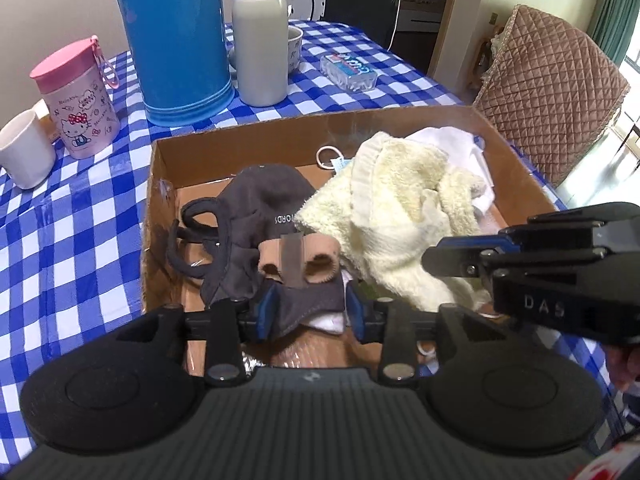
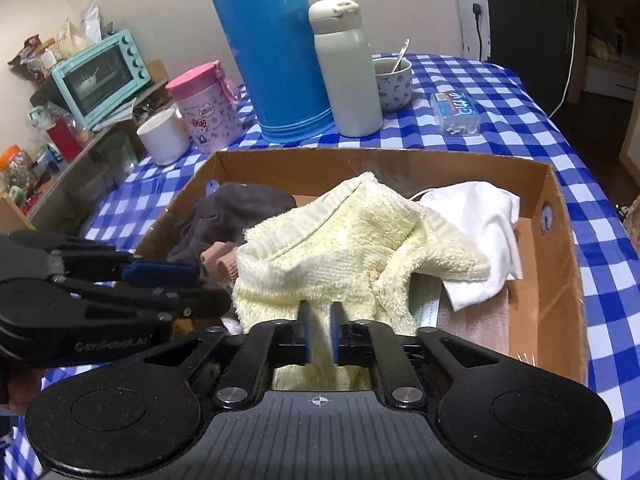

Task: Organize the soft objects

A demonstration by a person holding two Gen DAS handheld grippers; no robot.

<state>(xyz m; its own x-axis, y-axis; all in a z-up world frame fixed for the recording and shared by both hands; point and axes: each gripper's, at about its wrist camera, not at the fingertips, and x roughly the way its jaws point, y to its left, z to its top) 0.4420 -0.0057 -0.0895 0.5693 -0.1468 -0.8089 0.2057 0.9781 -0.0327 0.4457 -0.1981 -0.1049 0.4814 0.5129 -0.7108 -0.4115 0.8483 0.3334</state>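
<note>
Here, right tongs [image 2: 320,330] pinching towel [image 2: 344,248] edge.

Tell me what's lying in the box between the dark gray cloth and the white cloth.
The pale yellow towel fills that stretch, between the dark gray cloth and white cloth. The right wrist view shows it best.

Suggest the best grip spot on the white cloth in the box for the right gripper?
Probably the white cloth's loose lower corner, which sticks out past the yellow towel over bare box floor. Come from above on the right side: the towel overlaps its left edge and the cardboard box wall crowds the far side. The right gripper first has to release the towel.
</note>
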